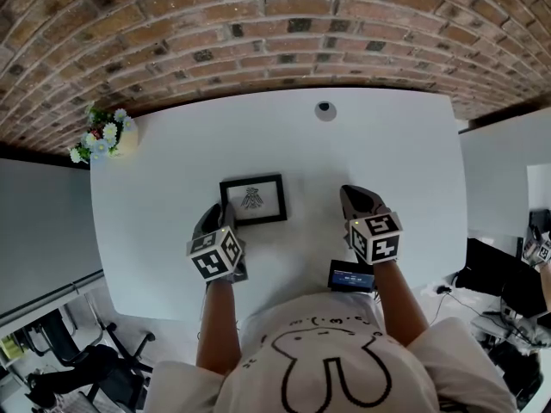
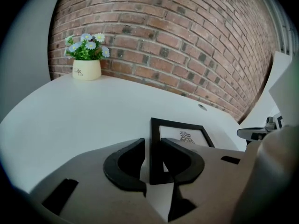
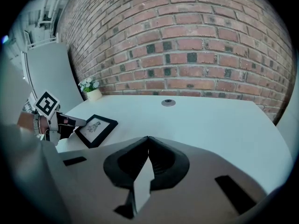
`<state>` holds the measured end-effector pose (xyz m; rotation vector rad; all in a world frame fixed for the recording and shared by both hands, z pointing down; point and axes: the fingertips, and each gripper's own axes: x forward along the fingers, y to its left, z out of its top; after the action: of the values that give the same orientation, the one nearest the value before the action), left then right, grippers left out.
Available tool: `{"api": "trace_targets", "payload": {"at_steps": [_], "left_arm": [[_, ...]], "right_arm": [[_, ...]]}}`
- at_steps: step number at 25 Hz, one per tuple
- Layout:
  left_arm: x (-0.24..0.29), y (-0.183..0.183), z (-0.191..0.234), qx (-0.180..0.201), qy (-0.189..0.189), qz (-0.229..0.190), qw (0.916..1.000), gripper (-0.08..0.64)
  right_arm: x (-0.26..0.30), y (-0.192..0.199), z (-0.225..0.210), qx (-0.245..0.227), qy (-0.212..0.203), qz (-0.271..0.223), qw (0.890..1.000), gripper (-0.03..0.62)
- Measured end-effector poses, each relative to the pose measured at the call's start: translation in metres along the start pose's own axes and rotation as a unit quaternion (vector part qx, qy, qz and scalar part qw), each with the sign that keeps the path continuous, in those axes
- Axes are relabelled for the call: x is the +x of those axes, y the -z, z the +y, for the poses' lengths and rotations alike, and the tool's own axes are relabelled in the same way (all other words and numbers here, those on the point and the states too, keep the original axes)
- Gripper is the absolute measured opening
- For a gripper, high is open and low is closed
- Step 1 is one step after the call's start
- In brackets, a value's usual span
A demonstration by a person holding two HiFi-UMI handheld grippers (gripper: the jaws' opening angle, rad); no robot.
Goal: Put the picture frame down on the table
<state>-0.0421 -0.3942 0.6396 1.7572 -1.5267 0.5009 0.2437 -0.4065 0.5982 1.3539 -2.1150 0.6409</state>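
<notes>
Head view: frame [image 1: 252, 199] flat on the table [image 1: 172, 162], its left edge hidden under the left gripper [image 1: 220, 216]. Only in the left gripper view: that edge between slightly parted jaws (thin gap at one side). Right gripper [image 3: 148, 139] apart from it, jaws pressed together, empty. Drawing hard to make out.

table [image 1: 172, 188] smooth matt white | wall [image 1: 258, 24] rough brick, gritty mortar | frame [image 1: 252, 200] matt black, paper print inside | pot [image 2: 87, 70] smooth cream, ceramic look | left gripper [image 2: 153, 142] matt grey plastic, black jaws | shirt [image 1: 327, 351] soft white cloth
</notes>
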Motion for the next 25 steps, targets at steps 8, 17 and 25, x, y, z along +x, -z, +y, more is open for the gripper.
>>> {"api": "trace_targets", "payload": {"at_steps": [8,17,25], "left_arm": [[-0.009,-0.005,0.004,-0.011,-0.004,-0.006,0.9999,0.117],[-0.027,-0.015,0.002,-0.015,0.000,-0.029,0.9995,0.086],[-0.047,-0.021,-0.004,0.013,-0.005,-0.055,0.9984,0.012]], "right_arm": [[-0.008,-0.004,-0.003,0.002,0.009,-0.012,1.000,0.017],[-0.023,-0.013,-0.001,0.003,0.018,-0.034,0.999,0.017],[-0.046,-0.023,0.002,-0.003,0.027,-0.062,0.998,0.017]]}}
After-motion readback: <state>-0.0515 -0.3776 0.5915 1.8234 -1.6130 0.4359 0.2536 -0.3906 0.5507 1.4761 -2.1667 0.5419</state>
